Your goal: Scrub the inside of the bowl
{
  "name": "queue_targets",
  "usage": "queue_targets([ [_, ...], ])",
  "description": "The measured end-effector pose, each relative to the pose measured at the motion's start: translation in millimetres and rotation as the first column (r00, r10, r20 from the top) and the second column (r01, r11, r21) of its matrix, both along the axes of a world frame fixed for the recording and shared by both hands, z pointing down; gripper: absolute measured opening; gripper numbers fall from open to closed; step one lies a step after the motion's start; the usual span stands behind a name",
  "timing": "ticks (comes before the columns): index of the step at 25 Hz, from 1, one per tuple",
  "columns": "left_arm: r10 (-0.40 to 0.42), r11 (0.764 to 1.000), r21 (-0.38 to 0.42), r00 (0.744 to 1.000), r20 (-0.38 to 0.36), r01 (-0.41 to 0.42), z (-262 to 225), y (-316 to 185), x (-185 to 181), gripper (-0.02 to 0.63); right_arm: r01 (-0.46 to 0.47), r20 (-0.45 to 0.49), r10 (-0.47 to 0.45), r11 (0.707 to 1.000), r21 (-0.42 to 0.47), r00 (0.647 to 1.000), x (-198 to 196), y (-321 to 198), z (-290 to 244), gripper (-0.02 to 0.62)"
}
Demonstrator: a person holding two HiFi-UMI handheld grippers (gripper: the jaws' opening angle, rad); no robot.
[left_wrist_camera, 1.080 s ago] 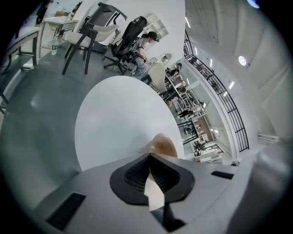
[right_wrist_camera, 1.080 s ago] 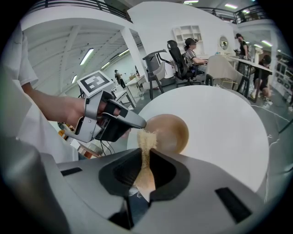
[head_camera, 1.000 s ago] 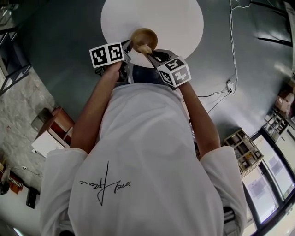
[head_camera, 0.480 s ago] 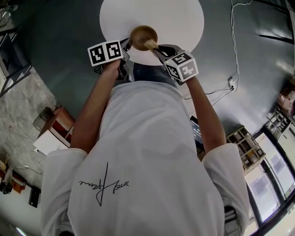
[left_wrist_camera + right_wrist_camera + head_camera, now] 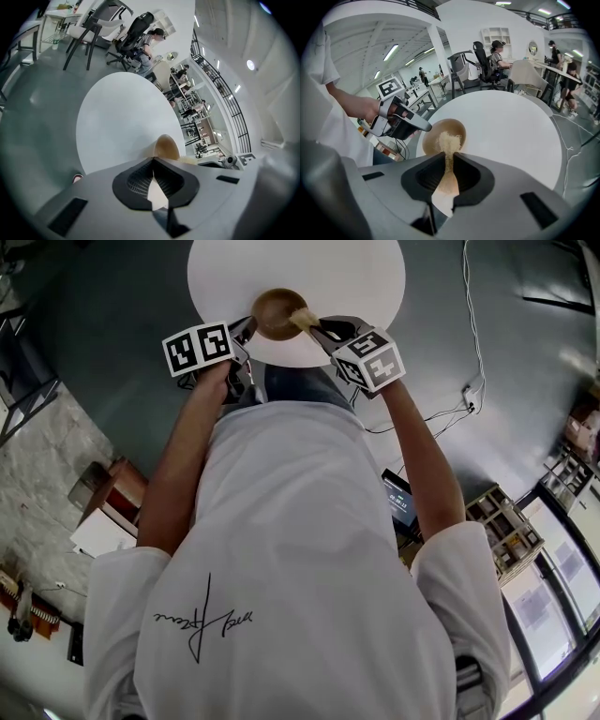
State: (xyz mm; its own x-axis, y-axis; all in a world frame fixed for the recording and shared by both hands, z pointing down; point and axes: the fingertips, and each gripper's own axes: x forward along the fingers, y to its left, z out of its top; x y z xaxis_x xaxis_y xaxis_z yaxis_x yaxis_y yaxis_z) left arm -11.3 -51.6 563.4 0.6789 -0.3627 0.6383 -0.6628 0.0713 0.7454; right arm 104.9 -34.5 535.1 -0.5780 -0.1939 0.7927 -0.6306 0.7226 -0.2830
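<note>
Since a second ago we have slid the brush (image 5: 300, 319) rightward inside the bowl (image 5: 272, 309), which sits at the bench's (image 5: 356, 277) near edge. Our left gripper (image 5: 249, 327) has its fingers pinched on the bowl's left rim. Our right gripper (image 5: 319, 332) has its fingers clamped on the brush handle, bristles ahead, down in the bowl.

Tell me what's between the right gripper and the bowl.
A brush: the right gripper clamps its handle, and its bristles reach into the bowl. The right gripper view shows it.

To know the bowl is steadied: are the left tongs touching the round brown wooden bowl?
Touching. The left gripper view shows the left tongs closed on the bowl's rim, pinching its wall.
</note>
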Motion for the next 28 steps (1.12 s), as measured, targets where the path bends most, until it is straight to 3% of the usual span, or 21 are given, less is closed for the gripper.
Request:
queue_targets([
  [9,0.027,1.0,-0.004,1.0,0.005,-0.027,-0.2,-0.2,1.0,0.011,0.07,-0.026,-0.07,0.997,0.022,0.997,1.0,-6.8,-1.1,0.066],
  [28,0.082,0.997,0.002,0.997,0.015,-0.082,-3.3,1.9,3.5,0.011,0.052,-0.04,-0.05,0.998,0.033,0.998,6.4,-27.1,-4.4,0.066],
])
